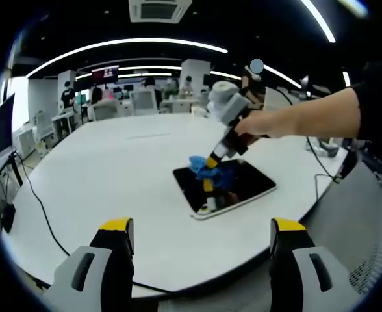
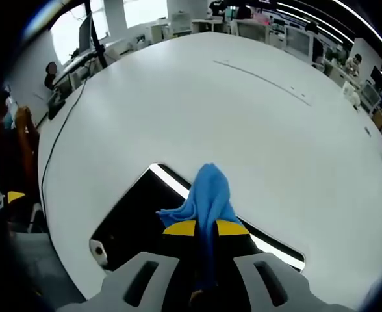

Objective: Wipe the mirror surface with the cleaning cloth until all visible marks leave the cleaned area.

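Where the large white bench (image 1: pixel 113 169) curves through an open office lit by long ceiling strips, with desks, chairs and monitors behind, one dark mirror (image 1: pixel 246 185) lies flat near its edge. One blue cleaning cloth (image 2: pixel 207 195) rests on the mirror, clenched in the right gripper (image 2: pixel 205 229). Left gripper (image 1: pixel 201 237) hangs released, jaws wide, nearer the bench edge.

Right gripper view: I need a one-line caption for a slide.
Right tool shut on a blue cleaning cloth, pressing it onto the dark rectangular mirror on the white table.
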`<state>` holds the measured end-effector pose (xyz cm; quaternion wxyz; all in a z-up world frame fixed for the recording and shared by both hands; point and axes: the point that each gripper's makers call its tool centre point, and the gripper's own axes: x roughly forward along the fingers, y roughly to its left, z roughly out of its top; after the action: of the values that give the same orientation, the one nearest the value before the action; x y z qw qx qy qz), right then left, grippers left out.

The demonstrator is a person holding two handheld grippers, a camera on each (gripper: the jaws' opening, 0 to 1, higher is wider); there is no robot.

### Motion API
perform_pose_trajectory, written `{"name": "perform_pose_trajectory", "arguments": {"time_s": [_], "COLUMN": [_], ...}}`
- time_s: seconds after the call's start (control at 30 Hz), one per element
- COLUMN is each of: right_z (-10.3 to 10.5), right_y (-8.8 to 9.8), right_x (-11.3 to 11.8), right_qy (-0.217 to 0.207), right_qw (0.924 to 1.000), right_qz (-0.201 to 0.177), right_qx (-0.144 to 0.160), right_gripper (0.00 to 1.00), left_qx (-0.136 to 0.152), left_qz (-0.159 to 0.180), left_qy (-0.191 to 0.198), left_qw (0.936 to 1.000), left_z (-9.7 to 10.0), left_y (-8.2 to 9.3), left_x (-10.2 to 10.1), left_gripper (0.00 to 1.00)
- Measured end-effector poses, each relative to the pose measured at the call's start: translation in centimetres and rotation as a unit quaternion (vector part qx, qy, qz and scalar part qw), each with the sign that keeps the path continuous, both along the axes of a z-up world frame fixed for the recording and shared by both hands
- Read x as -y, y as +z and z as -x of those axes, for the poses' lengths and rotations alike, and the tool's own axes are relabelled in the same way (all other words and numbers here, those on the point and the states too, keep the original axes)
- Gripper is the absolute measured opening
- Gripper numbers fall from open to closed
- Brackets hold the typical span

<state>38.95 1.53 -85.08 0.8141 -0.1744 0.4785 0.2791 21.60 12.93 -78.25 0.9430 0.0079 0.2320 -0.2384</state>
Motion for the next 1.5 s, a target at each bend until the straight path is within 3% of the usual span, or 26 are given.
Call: {"name": "perform_pose_trajectory", "arguments": {"time_s": [0.33,1.5], "right_z": [0.0,0.1], "right_y": [0.0,0.0], "right_x": [-1.6,-4.0], "right_qy": [0.011,0.025], "right_qw": [0.9999,0.9996], "right_qz": [-0.004,-0.015], "right_qx": [0.0,-0.002], "right_gripper": [0.04,0.04], "left_qx": [0.001,0.001], "left_qz": [0.003,0.008], "left_qy": [-0.001,-0.004], "left_qw": [1.0,1.0], "left_z": [0.0,0.0], "left_y": [0.0,0.1], "left_x": [0.1,0.2], "left_gripper": [0.85,0.81]}}
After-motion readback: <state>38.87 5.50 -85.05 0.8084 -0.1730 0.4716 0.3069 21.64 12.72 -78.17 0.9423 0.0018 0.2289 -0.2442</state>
